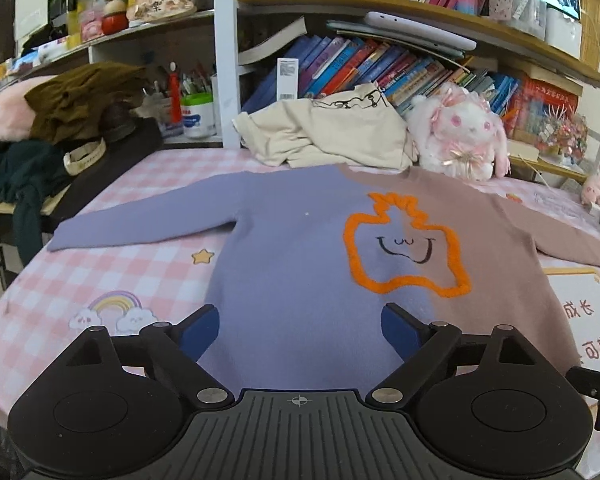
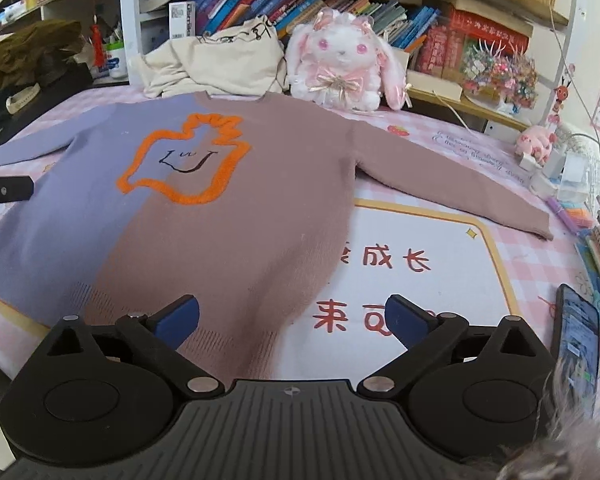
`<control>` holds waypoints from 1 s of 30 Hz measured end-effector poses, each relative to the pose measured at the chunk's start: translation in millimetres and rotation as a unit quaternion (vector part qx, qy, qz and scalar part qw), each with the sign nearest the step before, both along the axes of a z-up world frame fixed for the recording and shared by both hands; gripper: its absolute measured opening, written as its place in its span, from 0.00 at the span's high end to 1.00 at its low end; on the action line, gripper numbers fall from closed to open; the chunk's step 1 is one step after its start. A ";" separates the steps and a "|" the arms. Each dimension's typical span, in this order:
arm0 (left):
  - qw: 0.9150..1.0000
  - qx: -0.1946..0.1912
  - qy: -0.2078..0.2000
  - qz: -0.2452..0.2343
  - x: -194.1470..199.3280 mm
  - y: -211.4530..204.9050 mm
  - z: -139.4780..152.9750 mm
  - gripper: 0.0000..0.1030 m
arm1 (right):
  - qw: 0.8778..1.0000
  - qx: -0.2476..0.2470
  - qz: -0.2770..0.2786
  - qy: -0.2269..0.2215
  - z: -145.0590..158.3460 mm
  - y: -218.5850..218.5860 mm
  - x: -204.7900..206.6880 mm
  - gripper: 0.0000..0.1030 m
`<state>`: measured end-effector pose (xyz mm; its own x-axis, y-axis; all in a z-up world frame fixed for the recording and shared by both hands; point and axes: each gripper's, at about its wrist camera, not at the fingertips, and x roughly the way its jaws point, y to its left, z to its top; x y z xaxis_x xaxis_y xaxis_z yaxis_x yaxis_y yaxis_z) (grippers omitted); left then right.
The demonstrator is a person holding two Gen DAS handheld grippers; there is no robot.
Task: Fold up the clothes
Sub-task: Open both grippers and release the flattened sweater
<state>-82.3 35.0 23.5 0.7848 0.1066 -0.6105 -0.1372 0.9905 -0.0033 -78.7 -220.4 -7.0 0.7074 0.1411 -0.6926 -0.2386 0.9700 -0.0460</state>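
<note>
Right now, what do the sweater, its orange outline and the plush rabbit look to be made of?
Sweater: soft matte knit, probably wool or acrylic; ribbed rows show near the hem.
Orange outline: fuzzy raised yarn or chenille, standing proud of the knit.
Rabbit: white fluffy plush, with shiny pink ribbon bows, likely satin.

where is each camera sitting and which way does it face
Left wrist: on the left tool, facing forward and down over the sweater's purple half; its open fingers show.
Right wrist: on the right tool, over the brown half and hem; its open fingers show.
Shared: sweater, plush rabbit, bookshelf.
</note>
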 end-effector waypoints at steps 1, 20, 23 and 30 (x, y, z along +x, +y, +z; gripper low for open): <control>1.000 0.002 0.000 0.000 -1.7 -1.8 0.3 0.12 | 1.000 0.002 -0.003 -0.003 0.6 -2.0 -0.9 0.02; 0.996 0.041 -0.016 -0.082 -1.7 -11.7 -1.4 0.06 | 0.997 -0.004 -0.083 0.004 -0.2 -5.0 2.3 0.00; 0.991 0.057 -0.023 -0.123 5.6 -2.1 -2.8 0.06 | 0.993 -0.001 -0.114 0.002 0.9 7.6 2.9 0.00; 0.979 0.069 -0.028 -0.189 31.8 43.1 0.7 0.02 | 0.988 -0.008 -0.154 0.011 5.7 63.9 1.2 0.00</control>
<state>-50.5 78.1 24.2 0.8155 -0.1202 -0.5661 0.2364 0.9620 0.1364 -77.5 -156.5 -1.3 0.7002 -0.0901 -0.7083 0.0676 0.9959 -0.0598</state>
